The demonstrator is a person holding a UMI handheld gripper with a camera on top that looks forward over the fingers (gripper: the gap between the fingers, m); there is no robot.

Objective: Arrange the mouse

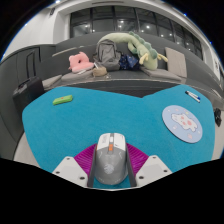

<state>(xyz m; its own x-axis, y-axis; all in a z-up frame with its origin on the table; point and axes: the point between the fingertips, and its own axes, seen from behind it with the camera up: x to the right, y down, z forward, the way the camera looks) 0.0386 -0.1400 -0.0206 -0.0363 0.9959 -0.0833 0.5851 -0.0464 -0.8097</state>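
A grey mouse (111, 158) with an orange scroll wheel sits between my two fingers, pointing forward. My gripper (111, 166) is shut on the mouse: the magenta pads (86, 160) press on its left and right sides. It is held over the near edge of a teal desk mat (110, 115). A round light-blue mouse pad (181, 119) with a pink cartoon print lies on the mat, ahead and to the right of the fingers.
A small green object (62, 99) lies at the mat's far left. A small white item (192, 96) lies at the far right. Beyond the mat are a pink plush (78, 62), a grey bag (107, 52) and a green plush (142, 46).
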